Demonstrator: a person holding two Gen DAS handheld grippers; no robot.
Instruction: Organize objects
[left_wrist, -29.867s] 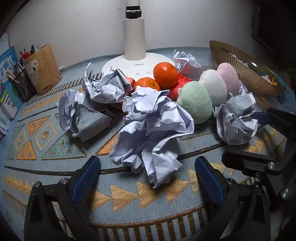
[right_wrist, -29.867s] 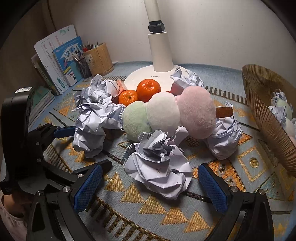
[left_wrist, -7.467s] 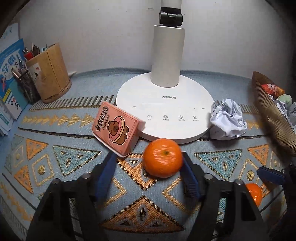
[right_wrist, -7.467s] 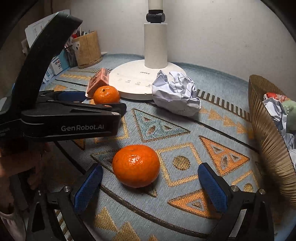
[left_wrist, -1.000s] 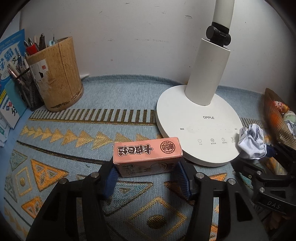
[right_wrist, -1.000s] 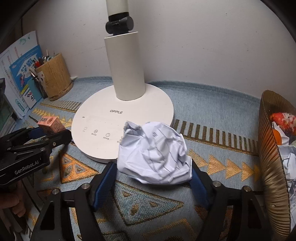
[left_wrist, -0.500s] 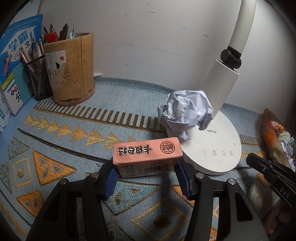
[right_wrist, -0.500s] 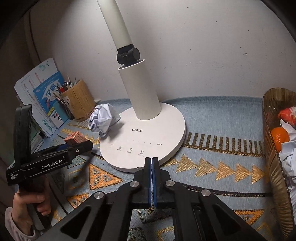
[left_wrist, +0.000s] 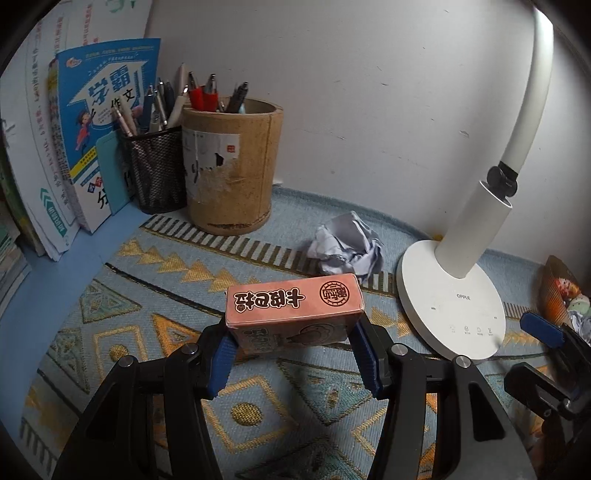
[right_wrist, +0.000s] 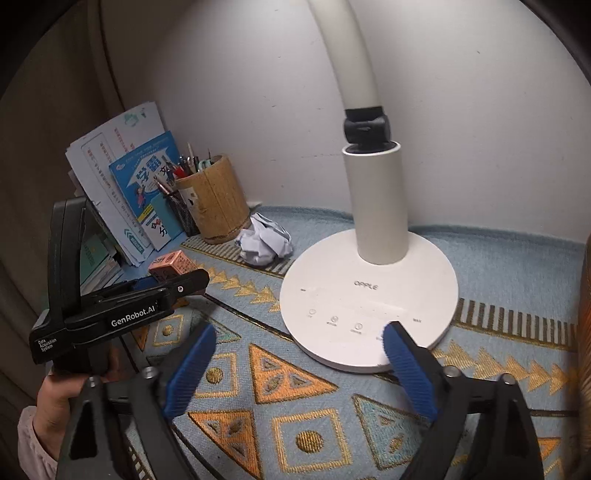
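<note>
pens fill two holders: cardboard cup (left_wrist: 232, 168), mesh cup (left_wrist: 155, 170). one pink box (left_wrist: 293, 314) clamped in left gripper (left_wrist: 293, 360) fingers, above tabletop. one paper ball (left_wrist: 347, 247) beside lamp base (left_wrist: 450, 310). right gripper (right_wrist: 295, 373) fingers opening, nothing between.

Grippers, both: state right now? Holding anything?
Left gripper: shut on the pink box, lifted off the mat.
Right gripper: jaws opening wide, nothing between them; the paper ball lies apart by the pen cup.

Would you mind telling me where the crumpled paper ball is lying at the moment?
In both wrist views the crumpled paper ball lies on the patterned mat, between the cardboard pen holder to its left and the white lamp base to its right, near the wall.
</note>
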